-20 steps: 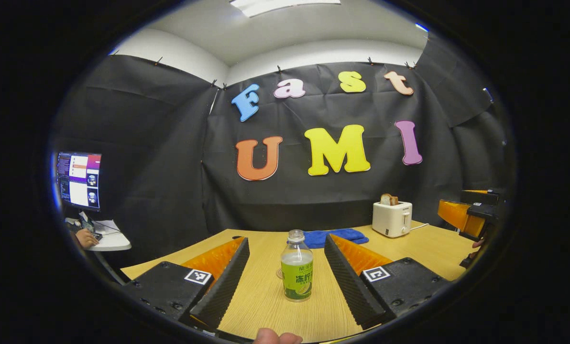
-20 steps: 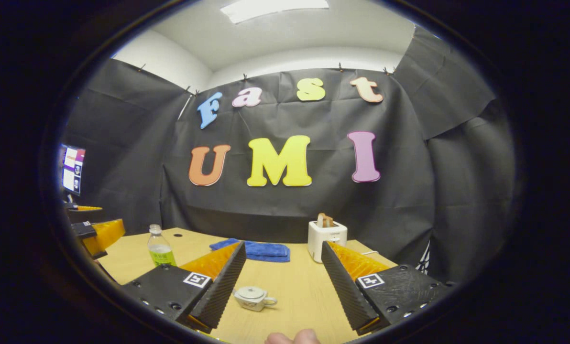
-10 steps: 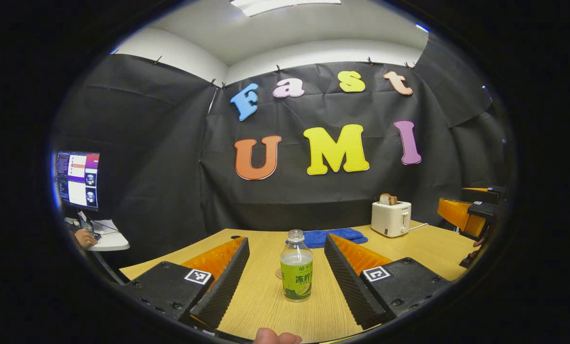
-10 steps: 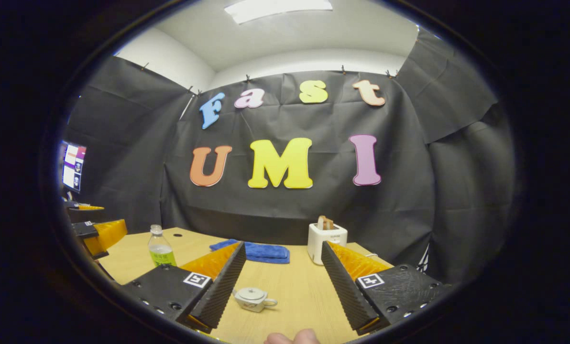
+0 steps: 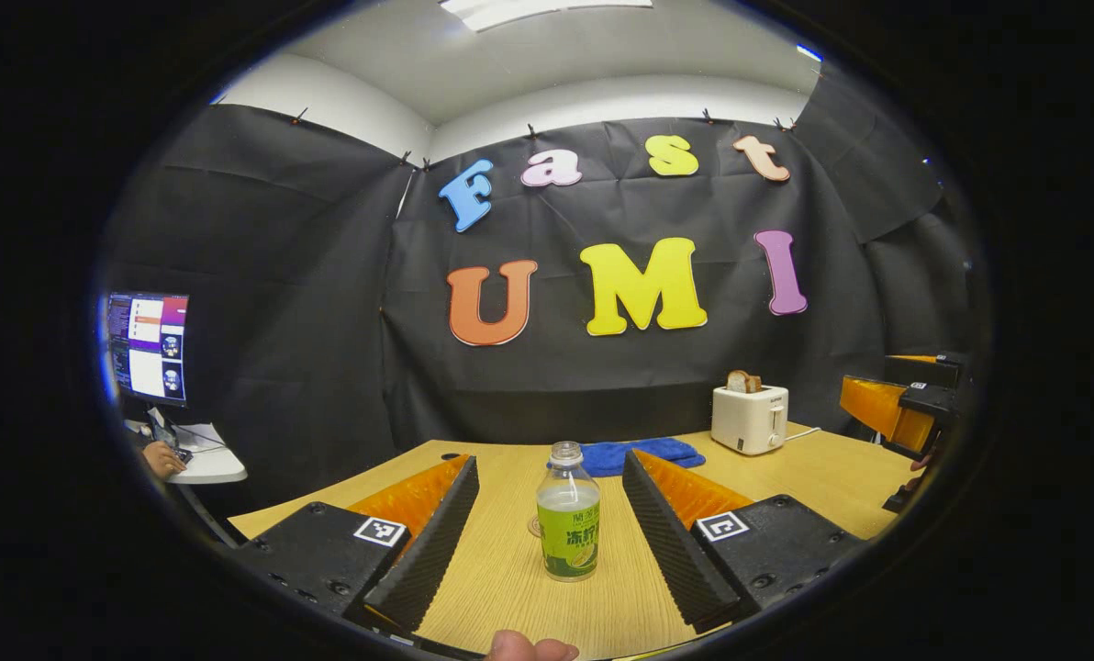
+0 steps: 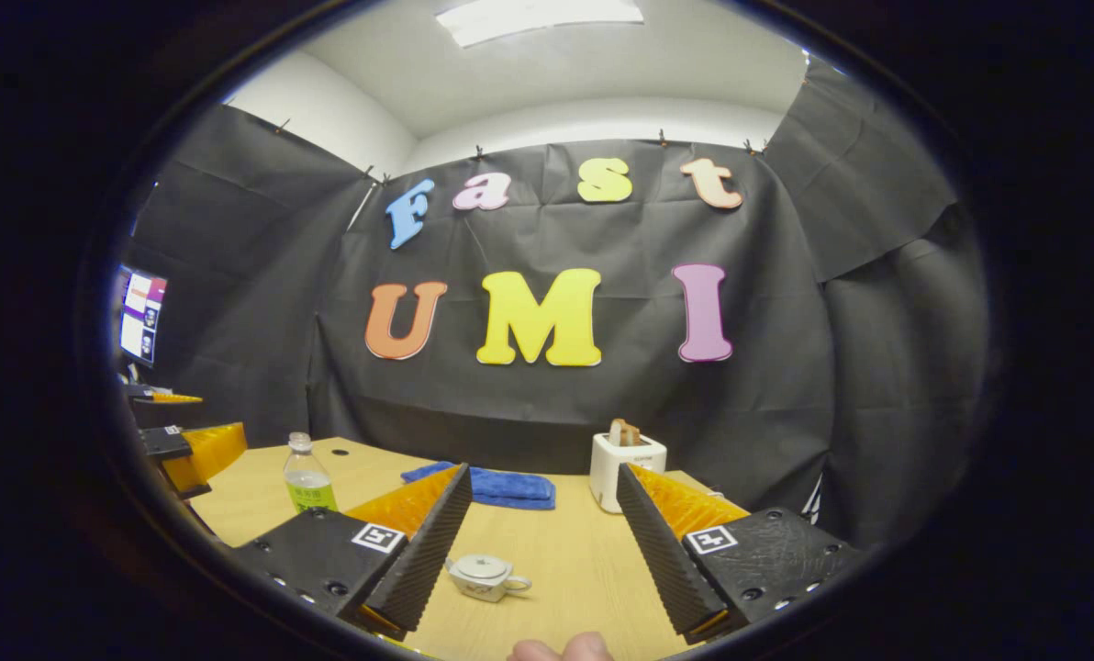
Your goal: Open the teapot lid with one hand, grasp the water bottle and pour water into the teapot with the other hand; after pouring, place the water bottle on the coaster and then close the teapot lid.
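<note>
In the left gripper view a clear water bottle [image 5: 568,519] with a green label and no cap stands upright on the wooden table [image 5: 813,477]. My left gripper [image 5: 547,477] is open, the bottle standing between and just beyond its fingers, apart from both. A round coaster edge [image 5: 534,526] peeks out behind the bottle's left side. In the right gripper view a small white teapot [image 6: 483,576] with its lid on sits on the table. My right gripper [image 6: 542,487] is open above and around it, not touching. The bottle [image 6: 306,479] stands far left there.
A white toaster [image 5: 749,419] with a slice of bread stands at the back right, a blue cloth [image 5: 639,455] lies at the table's far edge. A monitor [image 5: 148,347] and a person's hand [image 5: 163,459] on a small desk are at far left.
The right gripper view has tipped slightly, so the wall and table sit a little lower. The left gripper has barely shifted; bottle and teapot have not moved.
</note>
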